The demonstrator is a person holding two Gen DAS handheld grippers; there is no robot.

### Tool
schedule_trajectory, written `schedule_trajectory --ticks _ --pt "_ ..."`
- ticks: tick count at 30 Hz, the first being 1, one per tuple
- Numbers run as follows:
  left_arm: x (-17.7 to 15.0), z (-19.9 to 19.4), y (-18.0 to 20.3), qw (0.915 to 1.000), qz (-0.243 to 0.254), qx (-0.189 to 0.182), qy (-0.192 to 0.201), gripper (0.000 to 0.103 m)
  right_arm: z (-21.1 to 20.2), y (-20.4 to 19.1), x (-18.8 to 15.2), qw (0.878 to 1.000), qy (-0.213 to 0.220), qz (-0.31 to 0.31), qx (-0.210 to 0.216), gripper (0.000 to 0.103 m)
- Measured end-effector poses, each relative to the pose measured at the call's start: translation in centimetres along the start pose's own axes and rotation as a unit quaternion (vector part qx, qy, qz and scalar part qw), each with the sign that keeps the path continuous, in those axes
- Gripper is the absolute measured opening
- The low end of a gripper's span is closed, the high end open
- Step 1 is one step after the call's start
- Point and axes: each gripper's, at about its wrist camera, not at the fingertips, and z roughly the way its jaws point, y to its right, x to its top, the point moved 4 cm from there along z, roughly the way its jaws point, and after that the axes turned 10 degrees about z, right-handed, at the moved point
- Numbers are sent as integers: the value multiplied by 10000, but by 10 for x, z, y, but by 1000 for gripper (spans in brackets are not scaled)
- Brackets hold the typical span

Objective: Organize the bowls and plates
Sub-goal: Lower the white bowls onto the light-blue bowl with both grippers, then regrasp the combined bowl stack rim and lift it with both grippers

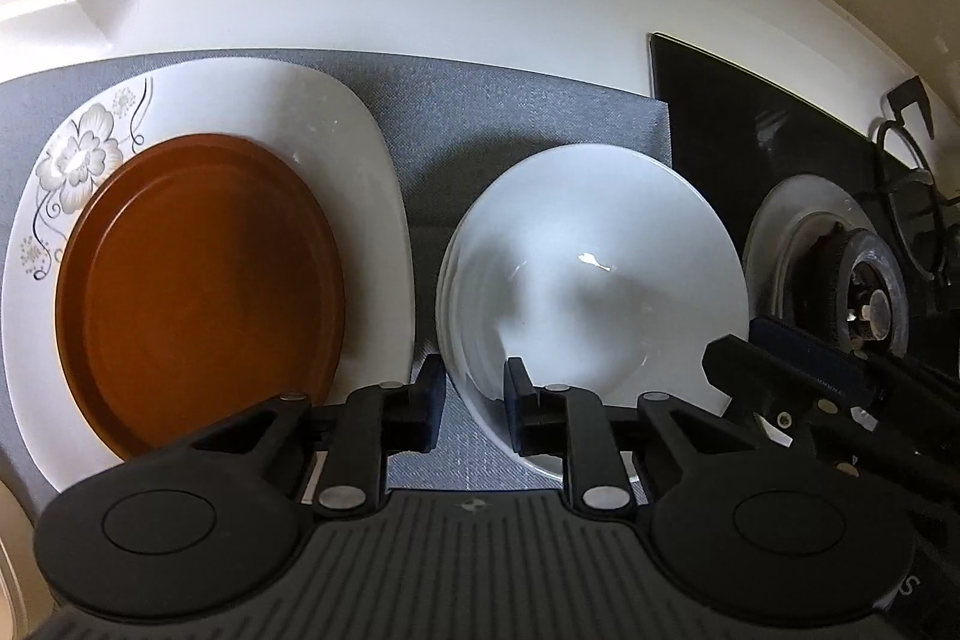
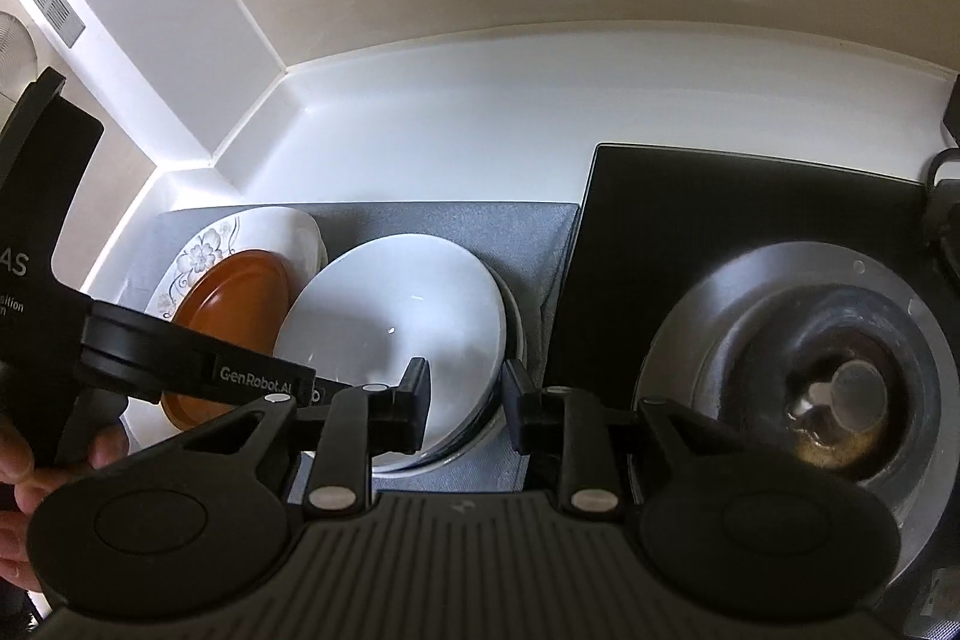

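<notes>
Both stacks look formed, so this reads as a final nudge or release. Left of the left gripper [image 1: 474, 403] lies one brown plate [image 1: 198, 280] on one flowered plate [image 1: 336, 124]. Its jaws stand apart astride the rim of the white bowls [image 1: 594, 250], at least two nested. The right gripper [image 2: 465, 403], also apart, straddles the opposite rim.

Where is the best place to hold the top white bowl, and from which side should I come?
Grip the thin rim of the white bowl, one finger inside and one outside. Its right-hand rim edge looks best: it faces the right hand-held gripper, whose open fingers already straddle it. The bowl nests in a stack, so probably lift straight up. The left side is crowded by the brown plate.
</notes>
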Motion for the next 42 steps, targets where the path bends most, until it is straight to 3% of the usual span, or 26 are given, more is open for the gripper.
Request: schedule_trajectory --ticks 4,7,14,22,28,33,37,42 --pt "-1 1 -4 10000 -28 -65 6 26 -1 13 -4 9993 68 371 -20 34" --pt "0 5 -4 9999 -55 -75 -41 28 6 26 -10 9966 -38 798 217 34" --pt "-2 8 8 9999 85 112 40 29 21 30 -21 9917 25 1204 450 38" --pt "-16 -2 24 9974 625 317 150 29 15 33 -30 9924 -47 1166 393 32" --pt "-45 -7 31 9948 894 418 246 30 5 32 -54 9919 -217 1172 447 32" --pt "-52 -2 27 9960 787 297 294 39 4 33 -56 9879 -39 1390 681 36" --pt "-48 1 30 9938 991 426 280 46 6 29 -56 9889 133 1370 552 52" --pt "-44 7 24 9963 729 282 363 49 12 34 -60 9843 238 1669 514 53"
